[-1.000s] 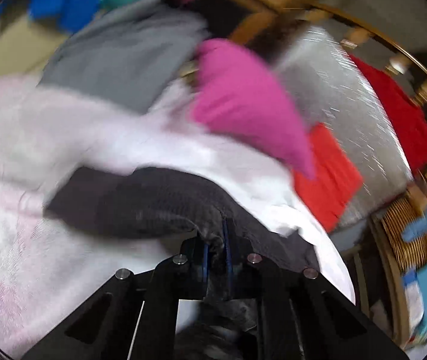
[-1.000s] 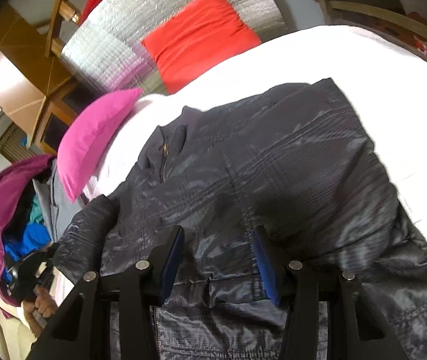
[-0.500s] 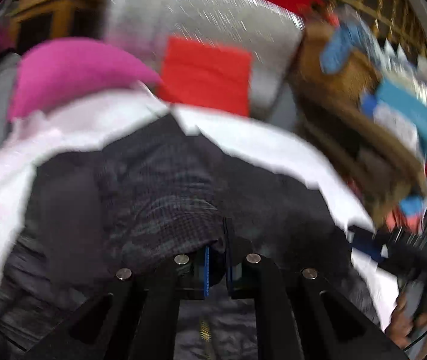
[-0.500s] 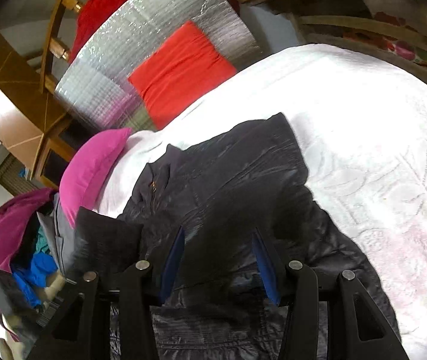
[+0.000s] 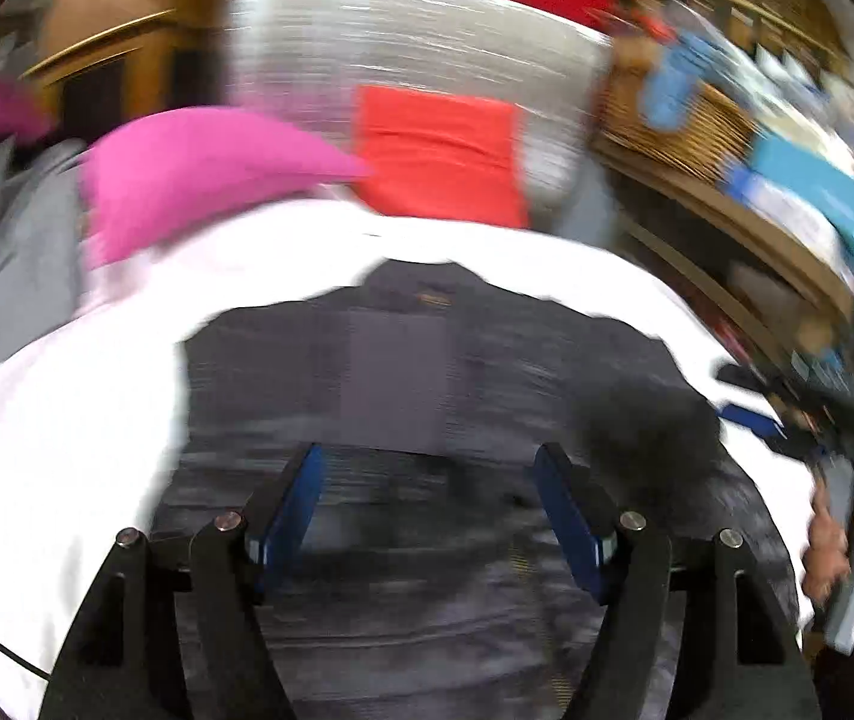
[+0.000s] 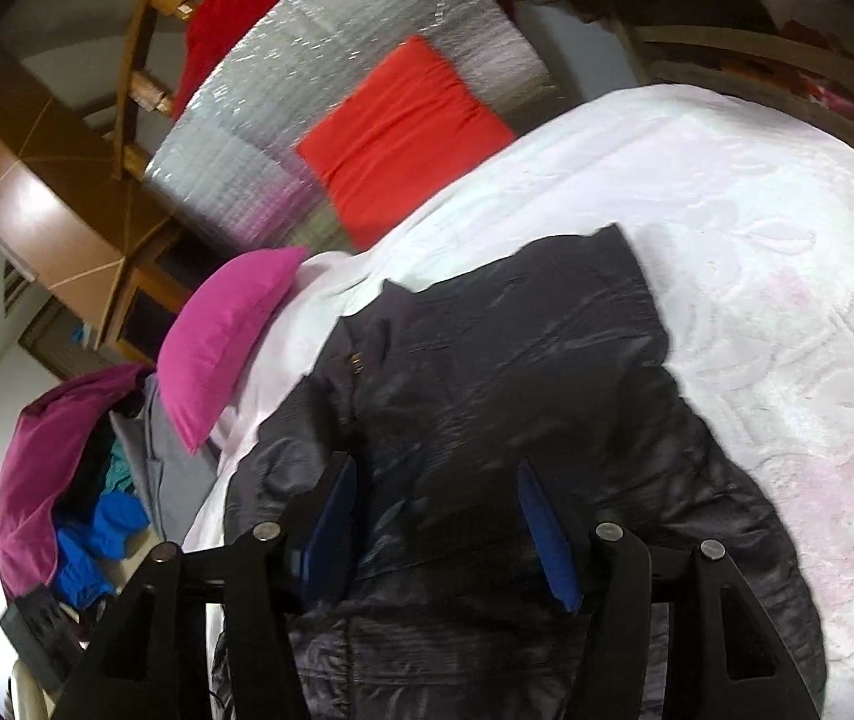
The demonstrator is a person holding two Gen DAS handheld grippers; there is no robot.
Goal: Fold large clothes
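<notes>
A dark shiny jacket (image 5: 415, 384) (image 6: 505, 360) lies flat on a white bedspread (image 5: 55, 420) (image 6: 757, 228), its collar toward the pillows. My left gripper (image 5: 430, 483) hovers over the jacket's lower middle; its jaws are opening and nothing is between the blue pads. My right gripper (image 6: 436, 510) hangs above the jacket near the hem, its jaws also opening, with no cloth pinched. A folded-in sleeve lies across the jacket's front. In the left wrist view the right gripper (image 5: 787, 426) and a hand (image 5: 829, 546) appear at the right edge. That view is motion-blurred.
A pink pillow (image 5: 199, 180) (image 6: 229, 336) and a red cushion (image 5: 439, 156) (image 6: 403, 126) lie at the head of the bed against a silver padded board (image 6: 331, 90). A heap of clothes (image 6: 85, 480) sits on the left. Wooden shelves (image 5: 727, 180) stand on the right.
My left gripper carried the sleeve across the jacket, swung and rolled level, then let the cloth go and opened wide. My right gripper pulled back a little and widened.
</notes>
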